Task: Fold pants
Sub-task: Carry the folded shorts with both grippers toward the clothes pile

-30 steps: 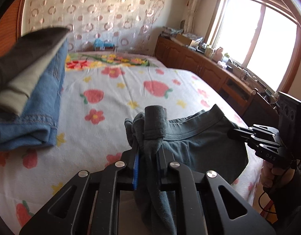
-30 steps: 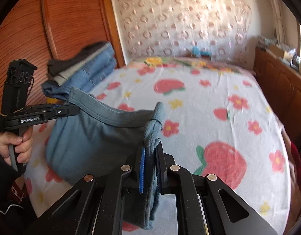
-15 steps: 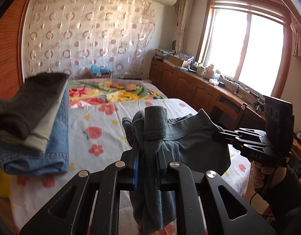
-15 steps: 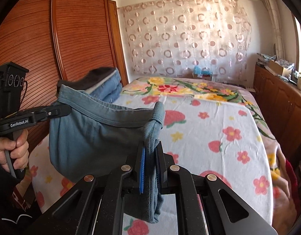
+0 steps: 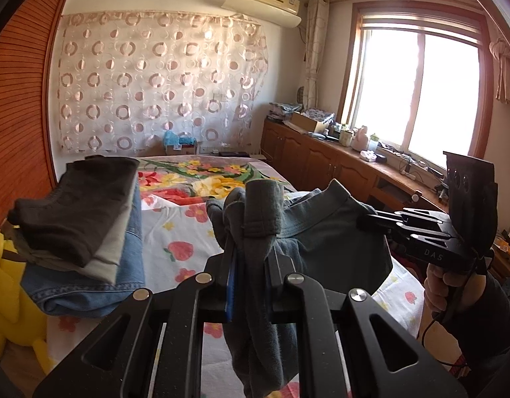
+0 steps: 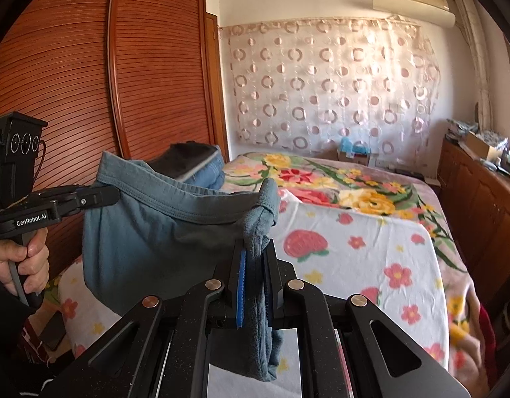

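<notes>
The grey-blue pants (image 6: 155,229) hung in the air above the bed (image 6: 371,252), waistband stretched between two grippers: the left gripper (image 5: 251,242) and the right gripper (image 6: 255,252), each with jaws clenched on a waistband corner. Compared with a second earlier, the garment had risen well clear of the strawberry sheet. One stack of folded clothes (image 5: 86,232) lay at the bed's left edge.

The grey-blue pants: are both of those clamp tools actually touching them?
Touching. In the right wrist view the right gripper pinches the pants waistband, and the left gripper clamps its other end, cloth stretched between them.
</notes>
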The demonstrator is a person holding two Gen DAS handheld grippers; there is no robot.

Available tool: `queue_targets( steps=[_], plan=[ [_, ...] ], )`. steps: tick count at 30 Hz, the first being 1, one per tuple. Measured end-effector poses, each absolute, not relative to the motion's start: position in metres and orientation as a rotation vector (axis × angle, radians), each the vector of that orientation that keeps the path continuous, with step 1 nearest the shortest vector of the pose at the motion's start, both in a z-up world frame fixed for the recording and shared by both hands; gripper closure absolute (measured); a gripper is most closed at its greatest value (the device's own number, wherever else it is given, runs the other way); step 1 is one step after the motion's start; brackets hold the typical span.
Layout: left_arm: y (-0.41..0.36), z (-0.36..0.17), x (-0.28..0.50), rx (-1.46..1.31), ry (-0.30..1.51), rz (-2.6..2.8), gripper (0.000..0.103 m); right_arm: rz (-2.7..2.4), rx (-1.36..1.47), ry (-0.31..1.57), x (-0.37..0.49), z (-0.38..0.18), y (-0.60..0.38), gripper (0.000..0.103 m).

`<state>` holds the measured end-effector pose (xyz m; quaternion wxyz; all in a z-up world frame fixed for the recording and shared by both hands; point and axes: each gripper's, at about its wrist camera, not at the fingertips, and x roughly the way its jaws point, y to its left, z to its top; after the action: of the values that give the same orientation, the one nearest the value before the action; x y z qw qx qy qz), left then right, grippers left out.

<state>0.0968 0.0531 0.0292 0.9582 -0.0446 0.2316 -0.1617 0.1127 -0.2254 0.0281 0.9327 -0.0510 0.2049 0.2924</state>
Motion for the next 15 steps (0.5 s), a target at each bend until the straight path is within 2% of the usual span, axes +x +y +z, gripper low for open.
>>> queue_targets(
  steps=[15],
  plan=[
    [0.114,0.048,0.122,-0.098,0.423,-0.212,0.089,0.677,-0.192,0.386,0.186,0.049,-0.173,0.094]
  ],
)
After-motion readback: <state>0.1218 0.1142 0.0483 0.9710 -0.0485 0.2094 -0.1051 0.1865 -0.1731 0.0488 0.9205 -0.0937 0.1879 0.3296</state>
